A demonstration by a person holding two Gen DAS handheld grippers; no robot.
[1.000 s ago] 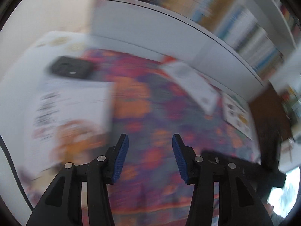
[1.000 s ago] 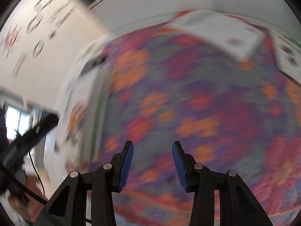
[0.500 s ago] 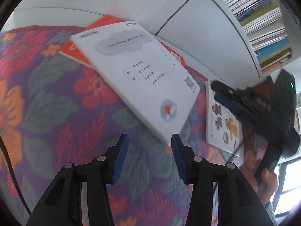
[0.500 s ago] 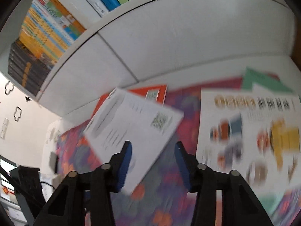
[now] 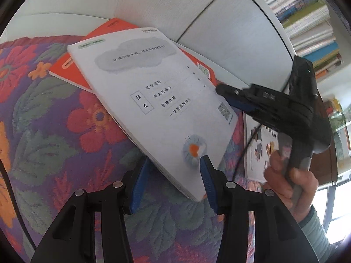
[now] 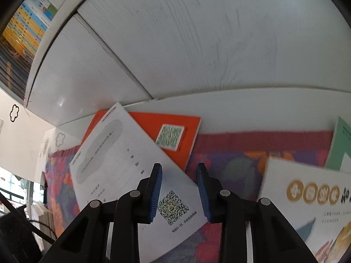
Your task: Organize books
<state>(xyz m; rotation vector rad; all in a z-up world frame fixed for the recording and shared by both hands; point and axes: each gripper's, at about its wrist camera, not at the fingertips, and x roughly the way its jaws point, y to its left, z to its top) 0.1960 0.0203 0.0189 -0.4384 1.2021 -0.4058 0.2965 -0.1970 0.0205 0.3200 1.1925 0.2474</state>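
Your left gripper [image 5: 173, 178] stands partly parted, its blue-padded fingers [image 5: 138, 186] straddling the near corner of the white paperback book with the grey cloud and printed contents list [image 5: 153, 100]. That corner lies between the pads, but whether they press it I cannot tell: the left pad sits just beside the book's long edge and the right pad overlaps the cover near the small orange-centred flower print. The gripper tilts steeply down at the flowered purple, red and green bedspread [image 5: 54, 135].

Your right gripper [image 6: 179, 191] has just been closing, and its jaws now stand narrower than the left's. Between them shows the far corner of the same white book, by its QR code, with the pads not visibly pressing on it, so it grips nothing. In the left wrist view this gripper reaches in from the right, its tip at the book's right edge, and your hand [image 5: 289, 188] wraps its grey handle with a pale sleeve at the wrist.

The white book lies askew on top of a thin orange book [image 6: 166, 131], which rests against the base of the white cabinet [image 6: 197, 43]. To the right of the white book lies a picture book with gold roundels on its cover [image 6: 311, 199], with a green book [image 6: 340, 144] behind that.
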